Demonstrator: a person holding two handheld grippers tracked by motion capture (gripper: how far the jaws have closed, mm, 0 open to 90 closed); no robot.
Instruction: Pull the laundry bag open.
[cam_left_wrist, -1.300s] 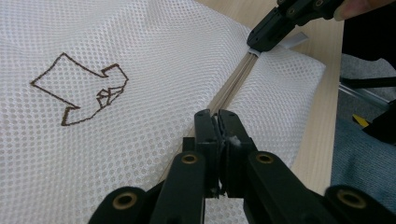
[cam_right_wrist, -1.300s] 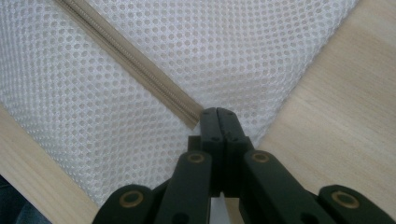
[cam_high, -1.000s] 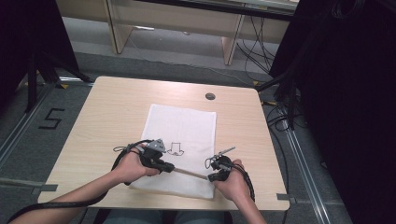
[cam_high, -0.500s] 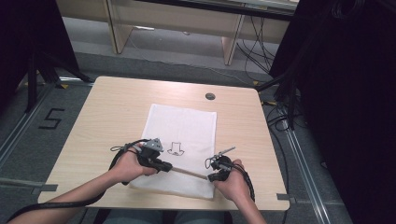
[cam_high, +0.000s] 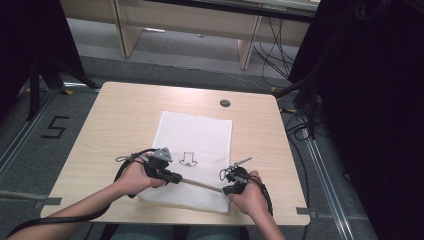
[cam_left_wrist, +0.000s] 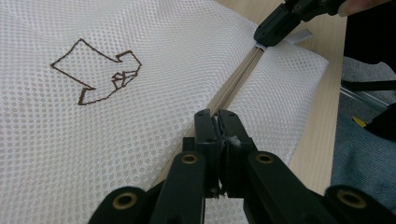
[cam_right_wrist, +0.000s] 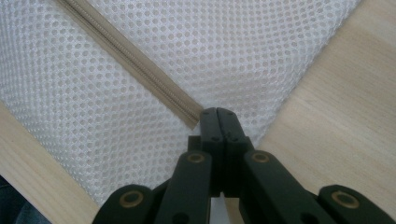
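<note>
At lower centre of the high view, a white mesh laundry bag (cam_high: 195, 145) lies flat on the worktop (cam_high: 120, 120). The left hand-held gripper (cam_high: 176, 177) is clamped on the zipper (cam_left_wrist: 236, 84), apparently its pull; the right hand-held gripper (cam_high: 226, 189) pinches the bag's mesh at the zipper's end.

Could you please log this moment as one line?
left gripper: shut on zipper pull | right gripper: shut on mesh bag at zipper end
</note>
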